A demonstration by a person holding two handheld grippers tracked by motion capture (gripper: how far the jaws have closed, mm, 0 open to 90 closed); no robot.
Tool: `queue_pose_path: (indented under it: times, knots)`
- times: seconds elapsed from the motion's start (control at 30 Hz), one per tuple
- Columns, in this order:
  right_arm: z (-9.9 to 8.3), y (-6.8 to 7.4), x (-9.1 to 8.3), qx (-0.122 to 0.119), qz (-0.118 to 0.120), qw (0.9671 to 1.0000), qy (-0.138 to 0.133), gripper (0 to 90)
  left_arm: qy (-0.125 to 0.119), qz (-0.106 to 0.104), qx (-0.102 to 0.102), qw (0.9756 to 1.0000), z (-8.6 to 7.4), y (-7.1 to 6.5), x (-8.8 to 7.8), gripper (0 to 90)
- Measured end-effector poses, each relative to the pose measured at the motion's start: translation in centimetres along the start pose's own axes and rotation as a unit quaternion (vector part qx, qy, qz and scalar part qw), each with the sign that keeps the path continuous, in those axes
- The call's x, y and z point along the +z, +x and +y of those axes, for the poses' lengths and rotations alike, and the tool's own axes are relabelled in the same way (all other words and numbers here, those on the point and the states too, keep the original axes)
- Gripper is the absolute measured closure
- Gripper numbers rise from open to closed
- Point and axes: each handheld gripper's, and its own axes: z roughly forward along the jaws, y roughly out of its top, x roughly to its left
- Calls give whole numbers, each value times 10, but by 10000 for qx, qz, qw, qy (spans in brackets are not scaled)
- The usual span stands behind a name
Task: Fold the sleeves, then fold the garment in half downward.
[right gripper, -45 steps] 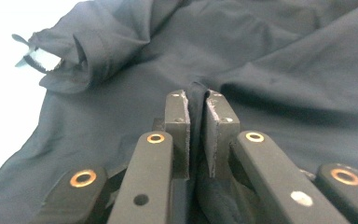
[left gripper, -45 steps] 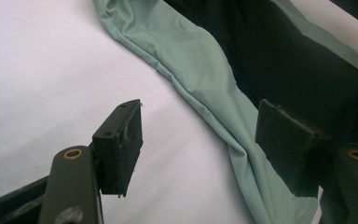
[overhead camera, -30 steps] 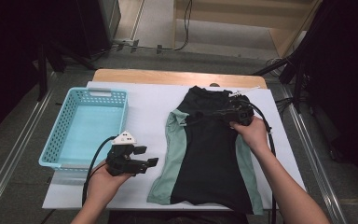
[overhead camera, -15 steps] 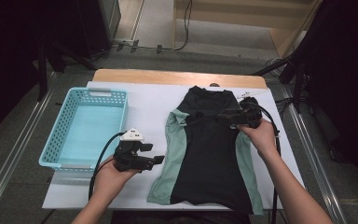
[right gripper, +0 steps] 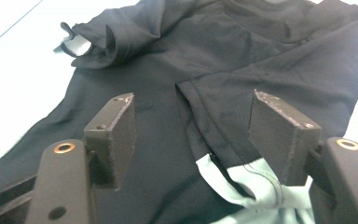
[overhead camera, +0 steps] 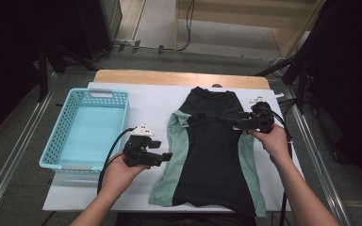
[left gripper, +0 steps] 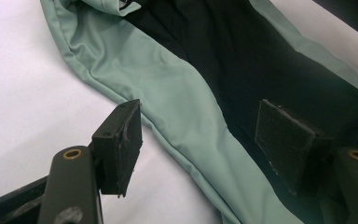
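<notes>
shirt: black with mint-green side panels (overhead camera: 210, 155), lying flat on the white sheet, right of desk centre, collar at the far end, hem at the near edge
shirt sleeves: both folded in over the black body; right sleeve fold (right gripper: 223, 116) shows a black hem edge with a green patch near it; left sleeve bunched at the far-left corner in the right gripper view
shirt left edge: green panel (left gripper: 168, 88) runs diagonally over the white sheet, lightly wrinkled
right gripper: (overhead camera: 235, 123) at the shirt's right shoulder area, pointing left across the cloth, held in the right hand (overhead camera: 273, 141)
right jaws: released, have just been opening; folded sleeve lies under the gap between them, pads not pressing on it
left gripper: (overhead camera: 167, 156) at the shirt's left green edge, about halfway down, pointing right, held in the left hand (overhead camera: 120, 174)
left jaws: apart, nothing clamped; one pad (left gripper: 123, 144) over the white sheet, the other over the black cloth, green edge passing below the gap
contact: cannot tell whether either gripper touches the cloth
basket: light blue plastic, perforated walls (overhead camera: 56, 146), left of the shirt, near the left gripper, apart from the shirt
white sheet: (overhead camera: 151, 101) covers most of the desk, under shirt and basket
desk: wooden far edge (overhead camera: 179, 77) shows beyond the sheet
cables: black cable (overhead camera: 107, 157) trails from the left gripper toward the near side
</notes>
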Motion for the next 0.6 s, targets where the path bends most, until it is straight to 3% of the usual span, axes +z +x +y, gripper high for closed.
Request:
queue_pose_path:
  times: [0.2, 0.37, 0.47, 0.6]
  knots:
    - [-4, -6, -5, 188, -26, 9998, -93, 283, -5, -22, 47, 10000, 5, 2, 6, 290]
    - [-8, -9, -7, 200, -57, 9998, -40, 280, -49, -81, 1, 10000, 10, 5, 12, 237]
    - [-10, -11, -9, 282, -56, 9996, -35, 282, -83, -235, -53, 9997, 12, 7, 14, 192]
    - [-13, -13, -12, 326, -91, 9994, -67, 283, -45, -195, -64, 9998, 15, 10, 17, 170]
